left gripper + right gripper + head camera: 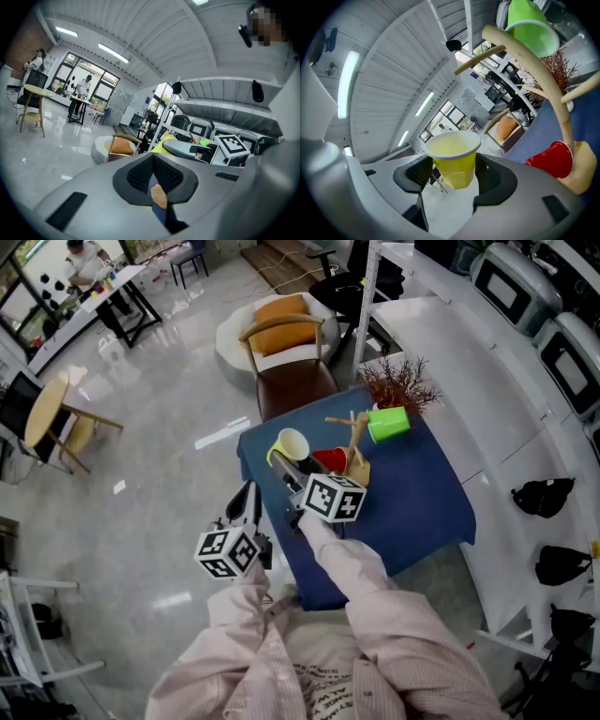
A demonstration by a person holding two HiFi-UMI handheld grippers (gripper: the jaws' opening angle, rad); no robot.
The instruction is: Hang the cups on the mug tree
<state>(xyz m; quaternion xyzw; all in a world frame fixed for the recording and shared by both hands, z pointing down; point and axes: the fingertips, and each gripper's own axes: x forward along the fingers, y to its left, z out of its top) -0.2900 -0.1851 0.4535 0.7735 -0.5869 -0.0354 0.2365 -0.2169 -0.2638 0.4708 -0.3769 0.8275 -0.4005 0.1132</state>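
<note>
above the blue table (412, 512), right gripper (454, 180) clamped on yellow cup (453, 159) near mug tree (357, 448); left gripper (152, 176) closed, empty.

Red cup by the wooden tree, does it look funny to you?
Yes. The red cup looks tipped on its side against the mug tree's base, not upright, while the green cup hangs on a branch.

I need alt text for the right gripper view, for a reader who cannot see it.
The right gripper holds a yellow cup between its jaws, with the mug tree just beyond on the right. The tree stands on a blue tabletop, a green cup on an upper branch and a red cup by its base.
</note>
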